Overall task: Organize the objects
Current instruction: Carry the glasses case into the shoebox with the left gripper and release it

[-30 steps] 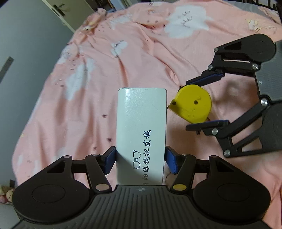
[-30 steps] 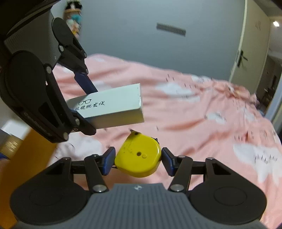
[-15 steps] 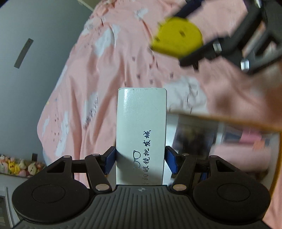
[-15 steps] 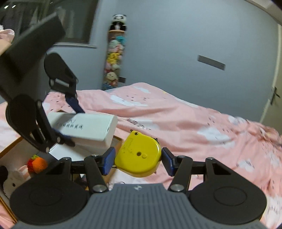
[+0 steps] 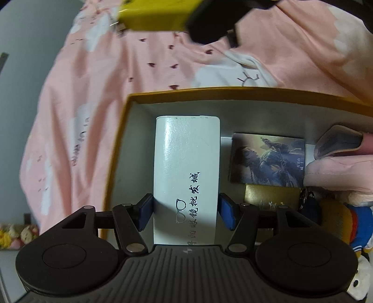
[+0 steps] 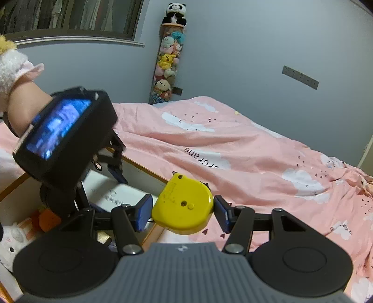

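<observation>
My left gripper (image 5: 185,213) is shut on a white glasses case (image 5: 186,167) with black Chinese writing and holds it over the far left corner of an open box (image 5: 121,130) with orange walls and a pale inside. My right gripper (image 6: 181,213) is shut on a yellow tape measure (image 6: 183,205) and holds it above the bed beside the box's rim (image 6: 149,173). The tape measure also shows blurred at the top of the left wrist view (image 5: 158,14). The left gripper shows in the right wrist view (image 6: 116,172), reaching down into the box.
The box holds a picture card (image 5: 267,160), a gold card (image 5: 271,198), a pink plush (image 5: 338,170), a Donald Duck toy (image 5: 354,230) and a white toy (image 6: 10,242). The pink cloud-print bedspread (image 6: 256,163) surrounds it. A column of plush toys (image 6: 166,60) stands by the grey wall.
Both grippers swung from over the bedspread to the box. The glasses case has dropped into the box's corner. The tape measure has come over the box's edge, above the left gripper.
</observation>
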### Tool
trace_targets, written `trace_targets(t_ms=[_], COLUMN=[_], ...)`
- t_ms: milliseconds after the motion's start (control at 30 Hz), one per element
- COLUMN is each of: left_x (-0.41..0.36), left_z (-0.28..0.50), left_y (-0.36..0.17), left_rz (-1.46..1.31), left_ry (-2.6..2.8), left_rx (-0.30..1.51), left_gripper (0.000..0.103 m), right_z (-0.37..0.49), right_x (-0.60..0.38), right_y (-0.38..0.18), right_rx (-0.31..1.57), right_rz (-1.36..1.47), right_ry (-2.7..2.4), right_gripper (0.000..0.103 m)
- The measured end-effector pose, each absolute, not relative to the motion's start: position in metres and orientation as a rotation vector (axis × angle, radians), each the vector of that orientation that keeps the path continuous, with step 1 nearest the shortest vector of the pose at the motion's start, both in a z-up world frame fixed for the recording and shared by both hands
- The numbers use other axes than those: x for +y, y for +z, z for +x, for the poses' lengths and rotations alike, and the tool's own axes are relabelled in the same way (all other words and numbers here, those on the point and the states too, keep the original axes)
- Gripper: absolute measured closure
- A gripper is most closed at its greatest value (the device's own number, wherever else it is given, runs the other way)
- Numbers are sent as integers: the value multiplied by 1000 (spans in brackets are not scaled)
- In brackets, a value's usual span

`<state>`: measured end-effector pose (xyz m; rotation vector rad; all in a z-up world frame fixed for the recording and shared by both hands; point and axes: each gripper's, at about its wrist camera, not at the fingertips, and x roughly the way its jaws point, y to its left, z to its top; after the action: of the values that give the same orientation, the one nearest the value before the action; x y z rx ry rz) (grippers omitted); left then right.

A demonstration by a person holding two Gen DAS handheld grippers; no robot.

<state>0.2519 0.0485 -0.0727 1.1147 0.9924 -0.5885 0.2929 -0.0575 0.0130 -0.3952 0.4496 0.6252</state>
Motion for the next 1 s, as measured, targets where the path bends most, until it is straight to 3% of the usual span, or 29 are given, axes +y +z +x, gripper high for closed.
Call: trace_targets(t_ms=[467, 800, 900, 1000], left_x=[52, 62, 69, 78], left_z=[255, 243, 238, 238], left_y=[-107, -97, -89, -76], left_rz=[1194, 1171, 1150, 1055], left_ry=[-636, -570, -533, -511], left_rx=[986, 946, 941, 1014], left_gripper=[33, 28, 19, 19], right_z=[309, 306, 305, 305], right_x=[-40, -41, -41, -42], right_y=[-4, -7, -7, -7], right_rx=[487, 501, 502, 503], right_rz=[-423, -425, -422, -415], right_ry=[651, 647, 644, 648], right_gripper=[44, 44, 44, 44])
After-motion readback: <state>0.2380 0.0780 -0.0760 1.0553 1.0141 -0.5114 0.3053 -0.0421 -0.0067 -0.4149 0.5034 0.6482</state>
